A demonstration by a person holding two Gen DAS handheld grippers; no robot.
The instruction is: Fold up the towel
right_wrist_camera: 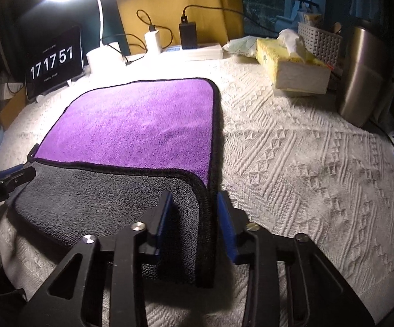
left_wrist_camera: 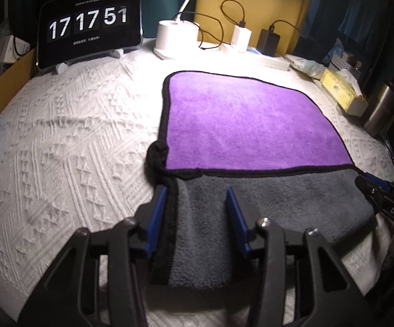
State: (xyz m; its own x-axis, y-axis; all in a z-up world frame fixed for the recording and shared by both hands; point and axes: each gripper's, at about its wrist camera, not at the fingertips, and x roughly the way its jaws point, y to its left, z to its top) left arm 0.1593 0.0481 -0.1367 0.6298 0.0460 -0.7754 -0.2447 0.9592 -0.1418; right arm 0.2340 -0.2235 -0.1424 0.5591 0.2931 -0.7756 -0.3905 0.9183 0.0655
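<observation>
A towel, purple on one face and grey on the other, with a black hem, lies on the white textured cloth. Its near strip is folded over, grey side up. My left gripper is open, its blue pads straddling the towel's near left corner. My right gripper is open, its pads straddling the near right corner of the grey flap. The purple face lies flat beyond. Each gripper shows at the edge of the other's view: the right one, the left one.
A tablet clock stands at the back left. A white lamp base, chargers and cables line the back. A tissue box, a white basket and a steel flask stand at the right.
</observation>
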